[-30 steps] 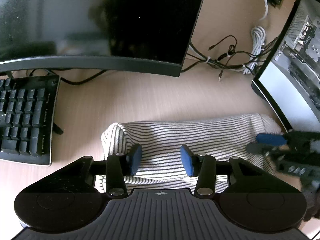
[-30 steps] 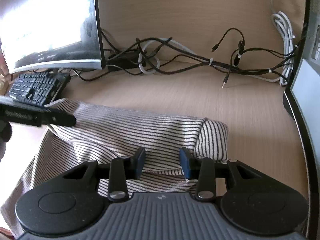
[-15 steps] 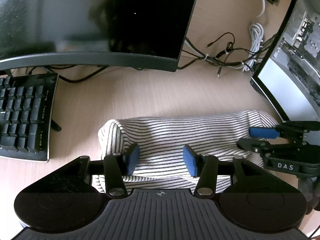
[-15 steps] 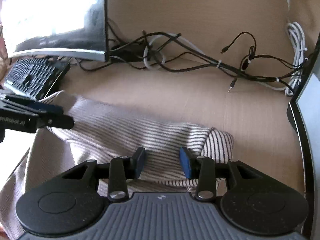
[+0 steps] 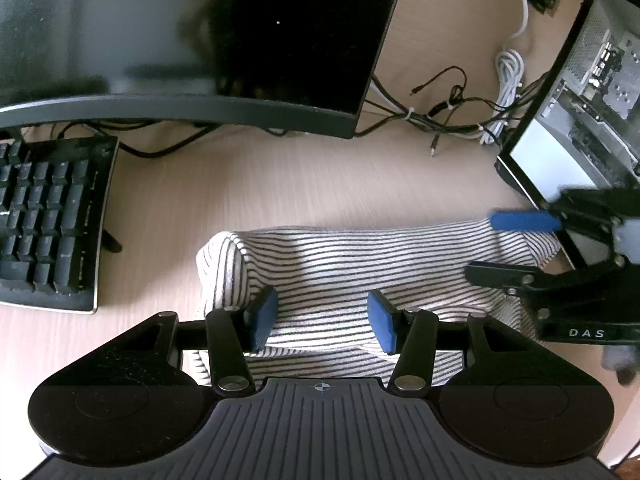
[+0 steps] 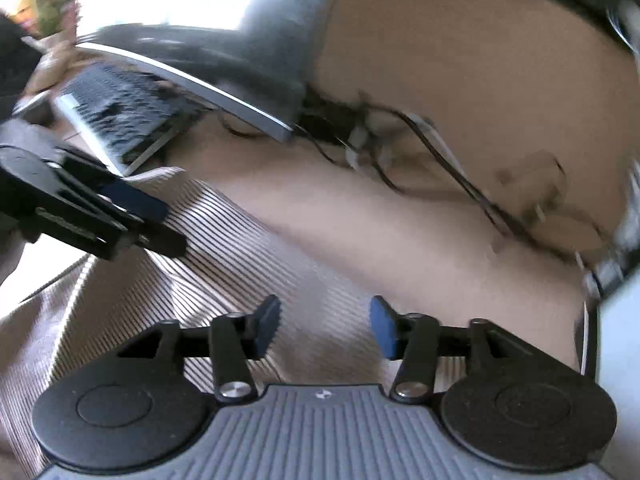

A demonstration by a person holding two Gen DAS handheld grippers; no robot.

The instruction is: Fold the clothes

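Shirt (image 5: 360, 264) sits folded into a striped band on the counter (image 5: 280, 184), seen from the left wrist, with the left hand-held gripper (image 5: 322, 316) half-wide over it, pinching nothing. Right wrist view is blurry: right hand-held gripper (image 6: 324, 326) is opening above the cloth, nothing between the pads. Looks like a fold just got released; next comes regrabbing an edge.

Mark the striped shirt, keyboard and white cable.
striped shirt (image 5: 340, 264), left wrist view, middle of the folded roll
keyboard (image 5: 44, 216), left wrist view, key field
white cable (image 5: 510, 76), left wrist view, coiled bundle
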